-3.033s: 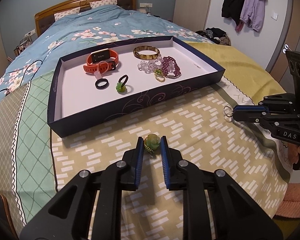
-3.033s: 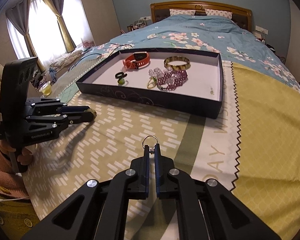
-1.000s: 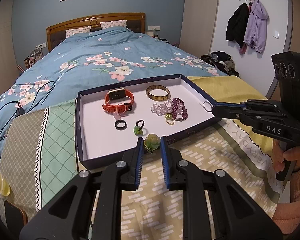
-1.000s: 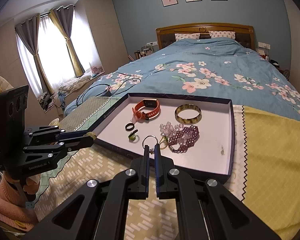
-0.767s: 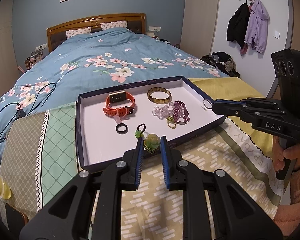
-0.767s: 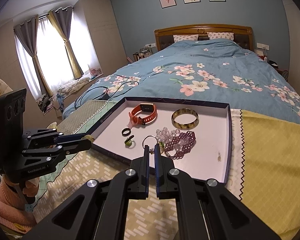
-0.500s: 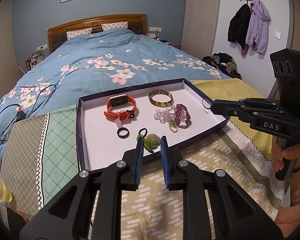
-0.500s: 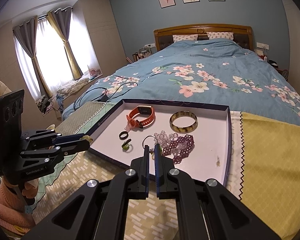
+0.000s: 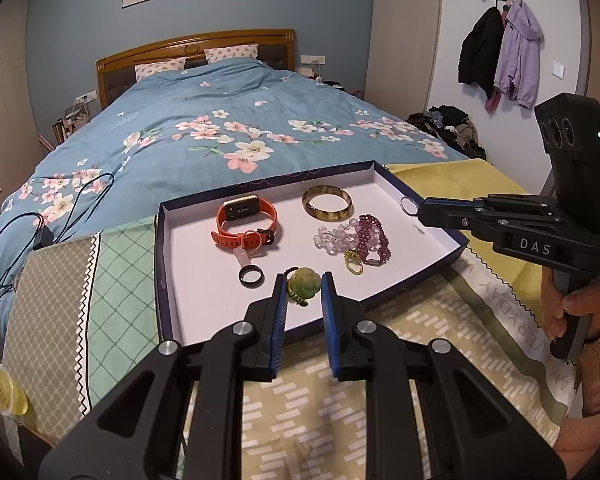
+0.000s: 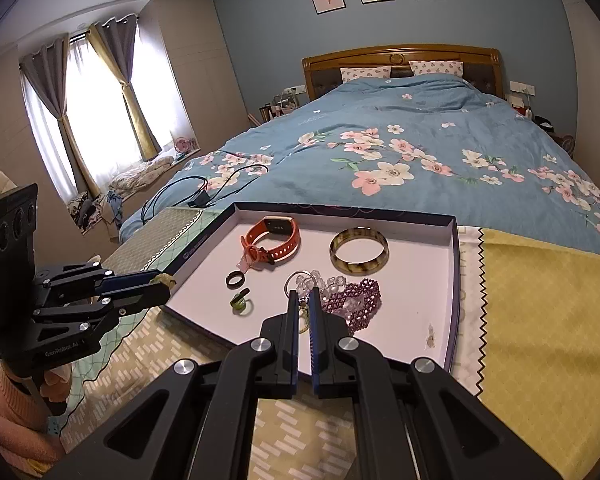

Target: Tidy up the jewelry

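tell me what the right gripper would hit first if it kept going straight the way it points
Probably the heap of clear and purple bead bracelets in the dark blue tray: the right gripper, shut on a thin silver ring, points at it, though depth is unclear.

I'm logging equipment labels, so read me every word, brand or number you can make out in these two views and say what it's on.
"DAS": white letters on the black right gripper.
"GenRobot.AI": small, only just readable, on the black left gripper.
"RYDAY": partial lettering on the cream and yellow bed cloth.
Round logo on the dark blue tray rim: too small to read.
Orange smartwatch screen: unreadable.
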The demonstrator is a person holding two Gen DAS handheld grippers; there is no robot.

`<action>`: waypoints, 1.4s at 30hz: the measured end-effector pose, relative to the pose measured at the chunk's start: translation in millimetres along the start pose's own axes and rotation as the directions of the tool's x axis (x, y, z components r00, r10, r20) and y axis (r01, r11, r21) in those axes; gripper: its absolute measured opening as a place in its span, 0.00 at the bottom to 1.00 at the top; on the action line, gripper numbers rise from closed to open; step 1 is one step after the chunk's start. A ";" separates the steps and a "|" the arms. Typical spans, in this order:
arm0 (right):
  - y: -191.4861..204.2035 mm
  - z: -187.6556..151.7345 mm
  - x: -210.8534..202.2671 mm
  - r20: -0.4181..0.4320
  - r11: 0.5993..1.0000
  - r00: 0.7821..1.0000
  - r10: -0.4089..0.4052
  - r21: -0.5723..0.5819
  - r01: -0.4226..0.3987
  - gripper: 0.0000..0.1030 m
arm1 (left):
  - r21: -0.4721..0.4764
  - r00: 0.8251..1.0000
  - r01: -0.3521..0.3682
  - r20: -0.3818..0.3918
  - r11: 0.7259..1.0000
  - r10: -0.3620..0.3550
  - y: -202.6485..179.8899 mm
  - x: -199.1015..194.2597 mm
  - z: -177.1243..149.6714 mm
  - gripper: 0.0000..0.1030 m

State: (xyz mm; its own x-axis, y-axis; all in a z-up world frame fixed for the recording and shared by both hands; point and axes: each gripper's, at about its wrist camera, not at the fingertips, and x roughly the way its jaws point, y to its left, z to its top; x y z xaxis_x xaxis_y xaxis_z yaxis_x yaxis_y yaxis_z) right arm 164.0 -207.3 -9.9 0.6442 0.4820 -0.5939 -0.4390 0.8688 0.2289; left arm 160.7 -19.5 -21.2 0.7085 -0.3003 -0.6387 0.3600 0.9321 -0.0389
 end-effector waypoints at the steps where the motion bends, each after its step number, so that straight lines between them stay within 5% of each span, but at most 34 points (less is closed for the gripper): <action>1: -1.0 0.9 0.7 0.000 1.000 1.000 0.003 0.003 -0.003 0.03 | 0.000 1.000 0.000 0.000 1.000 0.000 0.2 0.7 0.6 0.17; 42: -16.1 17.9 33.3 -0.041 1.000 0.999 -0.021 0.004 0.022 0.03 | -0.004 1.000 -0.016 -0.017 1.000 0.016 7.8 24.9 15.0 0.17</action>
State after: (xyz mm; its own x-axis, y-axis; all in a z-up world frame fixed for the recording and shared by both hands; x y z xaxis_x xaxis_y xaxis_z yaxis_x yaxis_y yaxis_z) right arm 203.8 -203.3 -19.5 0.6269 0.4582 -0.6302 -0.4227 0.8794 0.2189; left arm 190.2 -22.8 -25.9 0.7038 -0.2814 -0.6523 0.3461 0.9377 -0.0311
